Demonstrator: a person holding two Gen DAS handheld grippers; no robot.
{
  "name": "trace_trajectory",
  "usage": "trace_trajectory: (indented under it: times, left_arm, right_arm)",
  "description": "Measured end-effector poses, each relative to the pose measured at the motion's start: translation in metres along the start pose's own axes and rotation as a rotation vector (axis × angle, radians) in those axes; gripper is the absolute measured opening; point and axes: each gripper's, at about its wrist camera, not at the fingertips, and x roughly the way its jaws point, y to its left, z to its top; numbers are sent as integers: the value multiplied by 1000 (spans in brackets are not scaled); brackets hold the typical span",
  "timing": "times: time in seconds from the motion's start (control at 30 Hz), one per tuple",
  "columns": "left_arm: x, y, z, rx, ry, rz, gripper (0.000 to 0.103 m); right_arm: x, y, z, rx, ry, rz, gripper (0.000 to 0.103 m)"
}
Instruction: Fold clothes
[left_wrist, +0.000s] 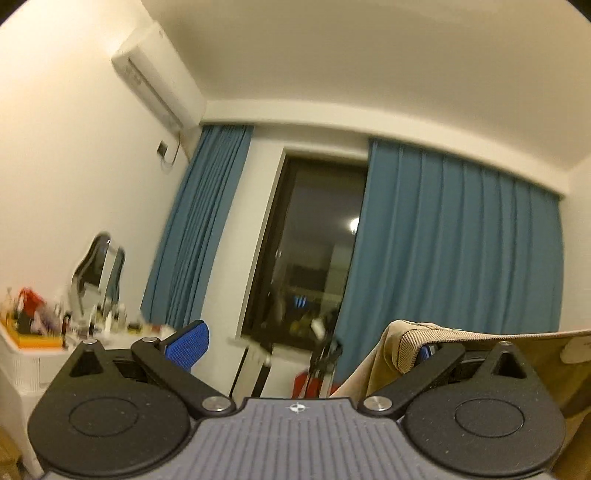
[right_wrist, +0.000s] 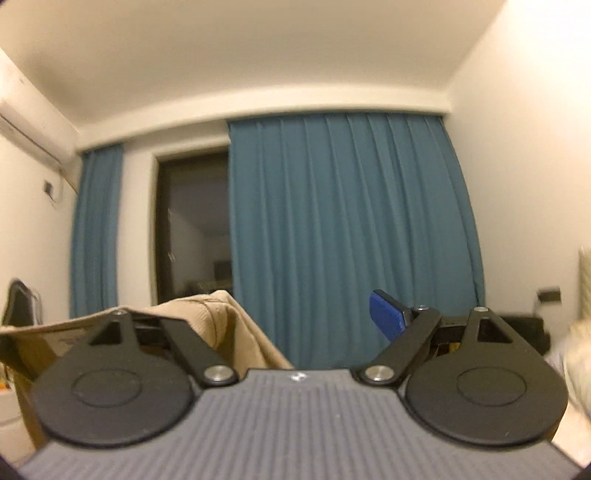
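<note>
In a bedroom facing a dark window (left_wrist: 306, 243) flanked by blue curtains (left_wrist: 458, 240), both devices are raised and aimed toward the upper walls and ceiling.

Left hand-held gripper (left_wrist: 314, 343): jaws spread wide. The left blue pad (left_wrist: 190, 343) stands free in the air. The right finger is draped by a tan ribbed garment (left_wrist: 413, 341), whose cloth hangs over it and runs off to the right edge of view. Whether that finger carries the cloth on its tip or merely sits behind it cannot be told; nothing is clamped between the two fingers.

Right hand-held gripper (right_wrist: 295, 325): jaws likewise spread wide. The right blue pad (right_wrist: 386, 319) is bare. The left finger is covered by the same tan garment (right_wrist: 221, 317), which stretches away to the left edge of view. No clamping between the fingers is visible.

The garment is thus aloft, spanning between the two devices, hung on the inner finger of each.

Surroundings: an air conditioner (left_wrist: 159, 74) high on the left wall; a cluttered white desk (left_wrist: 33, 354) with a mirror (left_wrist: 98, 273) at lower left. Motion blur softens detail throughout.
</note>
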Motion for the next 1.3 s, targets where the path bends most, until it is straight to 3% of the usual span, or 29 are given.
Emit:
trace_trajectory:
  times: [0.17, 0.27, 0.37, 0.47, 0.7, 0.9, 1.03, 1.13, 1.23, 1.3]
  left_arm:
    - [33, -10, 15, 22, 40, 0, 103]
    - [56, -16, 18, 34, 72, 0, 103]
    - [79, -22, 22, 45, 105, 0, 103]
    - [102, -28, 25, 57, 137, 0, 103]
    - [239, -45, -85, 100, 253, 58, 103]
    - [375, -61, -241, 117, 403, 87, 103]
    - [452, -57, -371, 194, 568, 104, 103]
    - [486, -54, -457, 263, 707, 106, 103]
    - [508, -47, -517, 328, 840, 73, 103]
    - [520, -44, -544, 366, 930, 37, 103]
  right_arm:
    - [0, 3, 71, -32, -35, 33, 85]
    - [11, 2, 90, -29, -2, 51, 85]
    - [31, 2, 87, -60, 57, 49, 85]
    - [64, 3, 59, -108, 124, 35, 85]
    - [175, 0, -54, -135, 280, -23, 85]
    - [285, 1, -196, -164, 385, -78, 85]
    - [353, -3, -321, -192, 509, -79, 85]
    - [391, -9, -409, -175, 637, -44, 85]
    - [421, -8, -479, -198, 798, -22, 85]
    - [435, 0, -508, -273, 915, 3, 85]
